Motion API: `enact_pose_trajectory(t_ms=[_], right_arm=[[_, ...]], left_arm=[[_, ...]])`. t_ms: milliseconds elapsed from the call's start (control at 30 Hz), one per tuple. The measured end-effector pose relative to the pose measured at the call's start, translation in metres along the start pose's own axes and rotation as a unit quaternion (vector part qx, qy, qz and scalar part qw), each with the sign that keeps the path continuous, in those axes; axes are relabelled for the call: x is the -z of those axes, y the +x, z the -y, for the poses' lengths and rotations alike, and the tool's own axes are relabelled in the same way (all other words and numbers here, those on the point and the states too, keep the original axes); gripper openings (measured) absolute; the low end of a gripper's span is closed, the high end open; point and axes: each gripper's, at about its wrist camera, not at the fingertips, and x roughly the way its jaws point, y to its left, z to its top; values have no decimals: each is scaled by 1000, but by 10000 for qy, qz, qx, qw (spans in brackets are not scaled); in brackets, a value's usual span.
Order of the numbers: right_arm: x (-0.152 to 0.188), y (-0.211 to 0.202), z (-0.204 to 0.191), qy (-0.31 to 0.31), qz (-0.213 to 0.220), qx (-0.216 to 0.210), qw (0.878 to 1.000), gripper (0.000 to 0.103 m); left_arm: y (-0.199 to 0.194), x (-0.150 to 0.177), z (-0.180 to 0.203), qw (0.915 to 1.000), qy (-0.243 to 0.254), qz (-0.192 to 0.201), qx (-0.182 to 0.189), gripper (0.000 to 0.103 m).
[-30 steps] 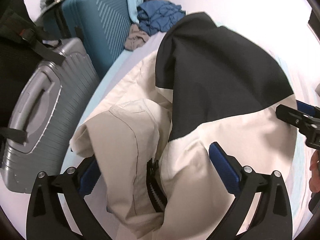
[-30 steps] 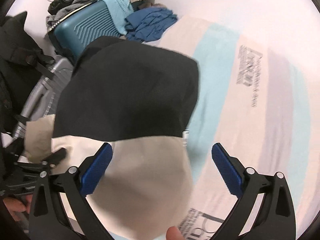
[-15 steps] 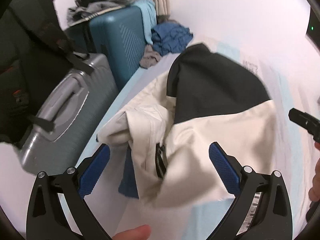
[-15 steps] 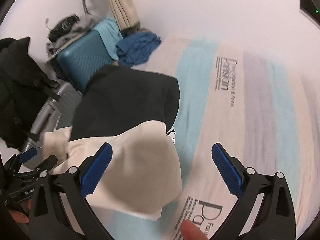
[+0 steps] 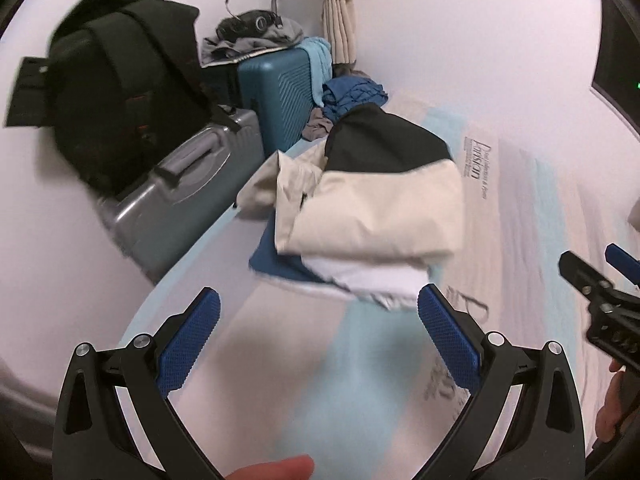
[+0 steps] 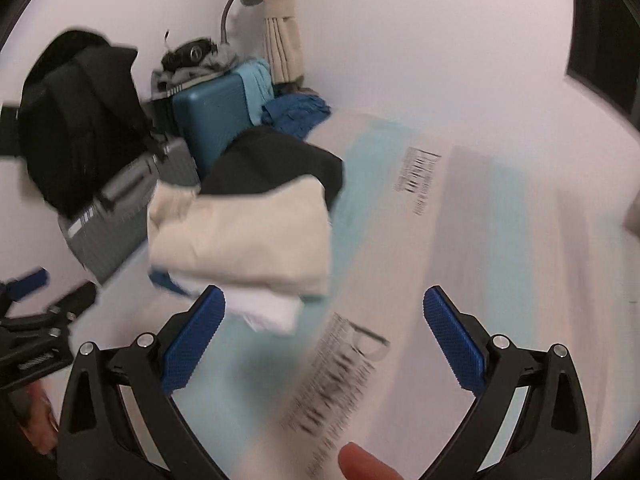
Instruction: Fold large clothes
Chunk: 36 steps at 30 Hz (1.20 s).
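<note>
While both tools hang empty, left gripper and right gripper show jaws spread wide, gripping nothing. Beyond them the jacket (cream and black, already folded) sits on a small stack of clothes near the bed's left edge, beside the suitcases. Looks soft, bulky, likely slippery shell; best pinched at a folded edge or hem corner.
</note>
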Motion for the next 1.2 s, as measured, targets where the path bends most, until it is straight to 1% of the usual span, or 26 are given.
enact_pose_trajectory(t_ms=[33,167,233,367,433,500,567,667,733,933,1200], right_arm=[[9,-9,1,-34,-26,89,10000,96],[50,-53,12,-70,-22,-17,10000,96],[71,-72,16,-155,5,2,9999,96],[101,-98,21,-166,73,-35,9998,96],[115,-107,21,-163,42,-85,9998,96],[122,-112,18,-175,54,-98,9998,96],[129,-119,12,-213,90,-101,9997,96],[135,-125,0,-276,183,-88,9994,96],[138,-129,-7,-291,225,-46,9993,96],[140,-137,-23,-262,306,67,9992,96],[138,-137,-32,-161,296,118,9994,96]], left_arm=[[-13,11,4,10000,-3,37,-23,97],[-57,53,17,9999,3,105,-83,97],[-75,75,22,10000,-20,85,-45,97],[-95,109,26,10000,-10,65,-62,97],[-105,124,23,9999,-95,111,83,97],[-109,136,21,9997,-125,182,139,97],[-109,143,21,9996,-61,224,182,97],[-109,149,19,9995,58,273,148,97],[-110,151,15,9994,44,305,150,97],[-111,151,3,9991,81,366,206,97],[-109,149,-3,9988,119,388,282,97]])
